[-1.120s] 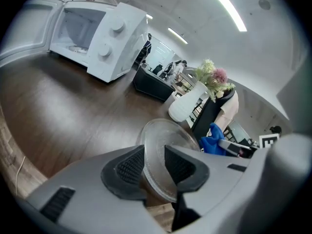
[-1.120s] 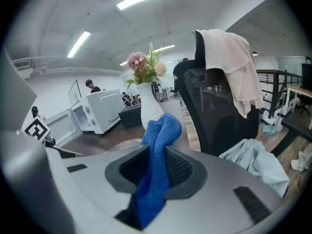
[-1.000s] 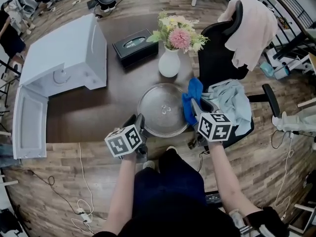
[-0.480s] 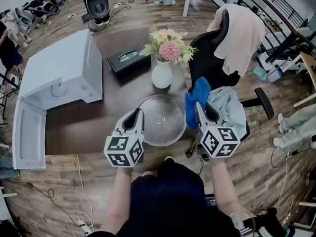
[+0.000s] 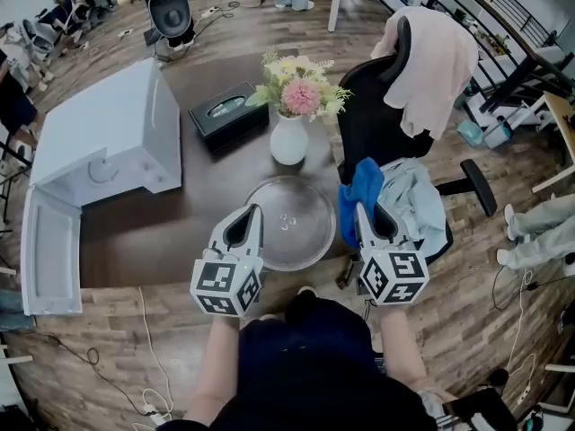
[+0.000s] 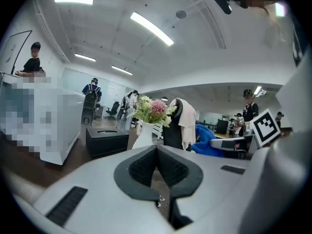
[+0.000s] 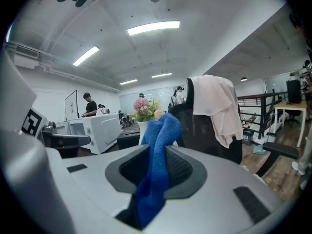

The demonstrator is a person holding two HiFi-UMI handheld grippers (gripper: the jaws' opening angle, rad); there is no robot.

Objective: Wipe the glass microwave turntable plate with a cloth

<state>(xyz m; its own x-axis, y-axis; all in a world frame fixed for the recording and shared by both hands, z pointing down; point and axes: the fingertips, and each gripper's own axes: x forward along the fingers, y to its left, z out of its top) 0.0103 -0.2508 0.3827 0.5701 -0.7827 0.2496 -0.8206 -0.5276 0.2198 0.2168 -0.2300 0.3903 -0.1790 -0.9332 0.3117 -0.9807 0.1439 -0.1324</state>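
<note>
The round glass turntable plate [image 5: 292, 227] lies on the dark table, just in front of me. My left gripper [image 5: 252, 212] is at the plate's near-left rim. Its jaws have just been closing and now stand shut, with the thin glass edge between the pads. In the left gripper view the pads [image 6: 144, 167] meet around a glassy sliver. My right gripper [image 5: 359, 210] hovers at the plate's right side, shut on a blue cloth [image 5: 361, 189]. The cloth [image 7: 161, 130] sticks up between the pads and hangs below them.
A white microwave [image 5: 108, 133] stands at the left with its door [image 5: 49, 250] open. A black tissue box [image 5: 225, 106] and a white vase of flowers [image 5: 289, 137] stand behind the plate. A black chair [image 5: 377, 124] with a beige towel and a pale blue garment [image 5: 415, 196] stands right.
Both grippers have risen. The left one went from the table's front edge to the plate's rim and closed there. The right one lifted the blue cloth a little.
</note>
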